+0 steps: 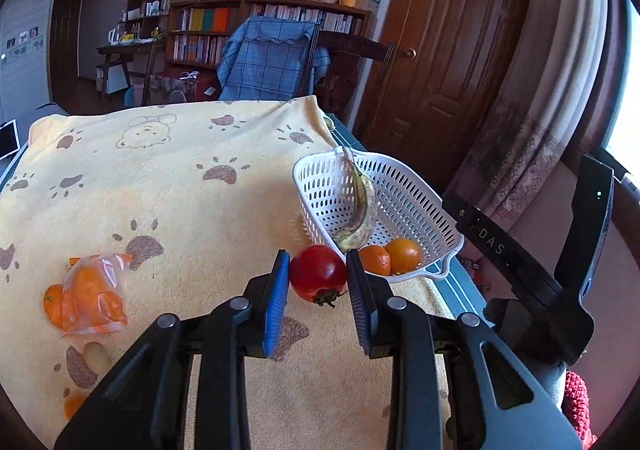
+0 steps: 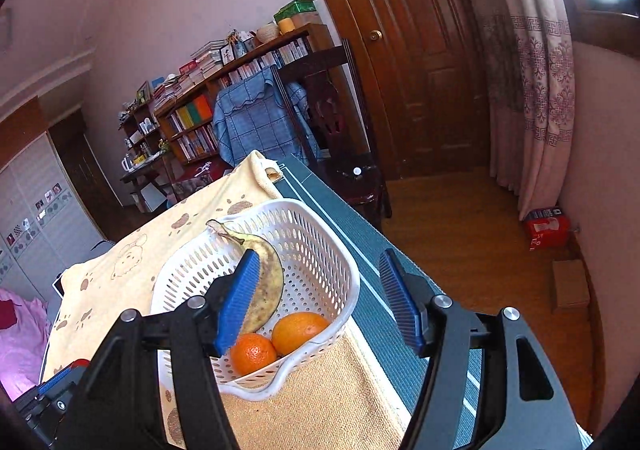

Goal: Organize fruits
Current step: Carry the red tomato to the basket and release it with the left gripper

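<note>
a red tomato (image 1: 318,273) sits clamped between the blue pads of the left gripper (image 1: 318,282), its green stem pointing down and toward the camera; it is held up off the yellow paw-print towel (image 1: 168,177) that covers the tabletop (image 2: 360,250). just beyond it and a little to the right stands a white perforated basket (image 1: 404,193) near the towel's right edge. inside the basket a spotted, browning banana (image 1: 360,209) leans with its stem up against the far rim, and two oranges lie side by side at the near corner: a smaller one (image 1: 375,260) and a larger one (image 1: 404,254).

the right gripper (image 2: 320,302) hangs over that same basket with nothing between its pads, its jaws standing apart; its left pad (image 2: 238,302) overlaps the banana in the right wrist view, though whether they touch i cannot tell.

on the towel's left side lies a thin orange-tinted plastic bag (image 1: 94,296) holding orange fruit, with one small orange (image 1: 53,304) beside it. nearer the bottom left a pale oval fruit (image 1: 96,356) rests on a brown paw print, and part of another orange (image 1: 74,406) shows at the edge.
</note>
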`<action>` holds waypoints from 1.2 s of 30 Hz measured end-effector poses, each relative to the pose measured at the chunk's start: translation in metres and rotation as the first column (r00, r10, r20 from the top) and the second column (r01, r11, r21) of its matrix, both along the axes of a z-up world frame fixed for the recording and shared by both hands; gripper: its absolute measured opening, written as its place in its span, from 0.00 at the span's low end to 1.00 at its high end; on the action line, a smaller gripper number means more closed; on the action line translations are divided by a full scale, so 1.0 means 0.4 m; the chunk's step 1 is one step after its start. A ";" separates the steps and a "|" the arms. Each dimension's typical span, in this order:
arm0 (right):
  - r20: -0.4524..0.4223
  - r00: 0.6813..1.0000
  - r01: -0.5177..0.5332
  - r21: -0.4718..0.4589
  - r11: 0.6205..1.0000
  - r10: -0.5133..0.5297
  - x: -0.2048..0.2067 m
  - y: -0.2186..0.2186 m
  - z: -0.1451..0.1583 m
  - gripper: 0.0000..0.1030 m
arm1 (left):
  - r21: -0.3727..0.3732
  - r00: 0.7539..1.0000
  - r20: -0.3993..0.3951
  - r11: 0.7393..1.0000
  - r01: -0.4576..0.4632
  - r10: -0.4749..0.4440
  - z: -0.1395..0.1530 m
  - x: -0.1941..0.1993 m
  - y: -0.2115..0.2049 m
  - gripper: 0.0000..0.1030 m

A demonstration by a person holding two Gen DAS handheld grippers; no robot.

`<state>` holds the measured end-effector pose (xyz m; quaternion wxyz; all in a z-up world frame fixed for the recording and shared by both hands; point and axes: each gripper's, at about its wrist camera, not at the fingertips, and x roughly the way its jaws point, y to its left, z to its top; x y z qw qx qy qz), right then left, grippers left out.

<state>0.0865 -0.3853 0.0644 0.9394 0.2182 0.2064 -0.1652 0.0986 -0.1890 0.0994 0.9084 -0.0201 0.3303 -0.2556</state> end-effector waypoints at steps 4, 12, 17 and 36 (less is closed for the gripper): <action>0.021 1.000 0.024 -0.011 1.000 -0.023 -0.009 -0.005 0.005 0.62 | 0.009 0.999 -0.011 0.999 0.032 -0.032 -0.010 0.029 -0.073 0.28; 0.034 0.996 0.078 0.029 0.997 -0.079 -0.019 -0.038 0.001 0.64 | 0.026 0.997 -0.041 0.998 0.063 -0.062 -0.047 0.074 -0.147 0.29; 0.037 0.996 0.084 0.036 0.996 -0.085 -0.022 -0.036 0.001 0.64 | 0.014 0.997 -0.052 0.999 0.049 -0.048 -0.056 0.088 -0.130 0.30; 0.054 0.997 0.061 -0.016 0.998 -0.060 -0.022 0.002 0.015 0.70 | 0.034 0.995 0.000 0.995 -0.097 0.097 -0.021 0.055 -0.013 0.73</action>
